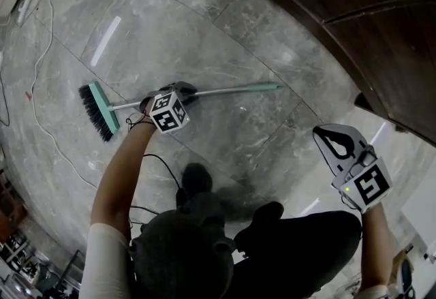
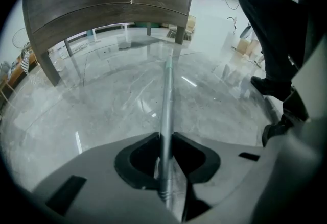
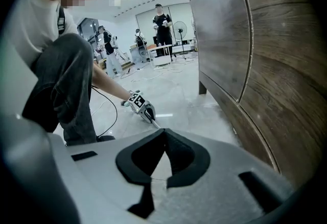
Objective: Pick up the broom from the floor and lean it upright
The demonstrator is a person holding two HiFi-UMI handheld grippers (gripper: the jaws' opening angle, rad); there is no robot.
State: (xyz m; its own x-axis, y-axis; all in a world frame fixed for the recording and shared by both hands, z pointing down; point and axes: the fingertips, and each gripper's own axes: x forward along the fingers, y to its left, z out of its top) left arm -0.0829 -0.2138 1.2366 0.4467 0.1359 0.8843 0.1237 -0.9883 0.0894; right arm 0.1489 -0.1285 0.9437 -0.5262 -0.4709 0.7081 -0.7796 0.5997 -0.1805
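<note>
Broom [image 1: 102, 111] gripped, not yet lifted or leaned.
Your left gripper [image 1: 186, 92] pinches its handle [image 1: 238, 89] on the floor [image 1: 225, 144]; right gripper [image 1: 326, 133] jaws pressed together, empty.

The floor [image 1: 204, 32] is glossy grey marble in large tiles, with pale veins and bright streaks of reflected ceiling light. The broom [image 1: 228, 90] lies flat on it. In the head view its teal head and dark bristles are at the left, and its handle runs right toward a dark wood cabinet [image 1: 327, 11] standing on legs. Thin white cables [image 1: 41, 52] trail across the floor at the left. A person's dark shoes [image 1: 196, 178] stand near the broom.
</note>
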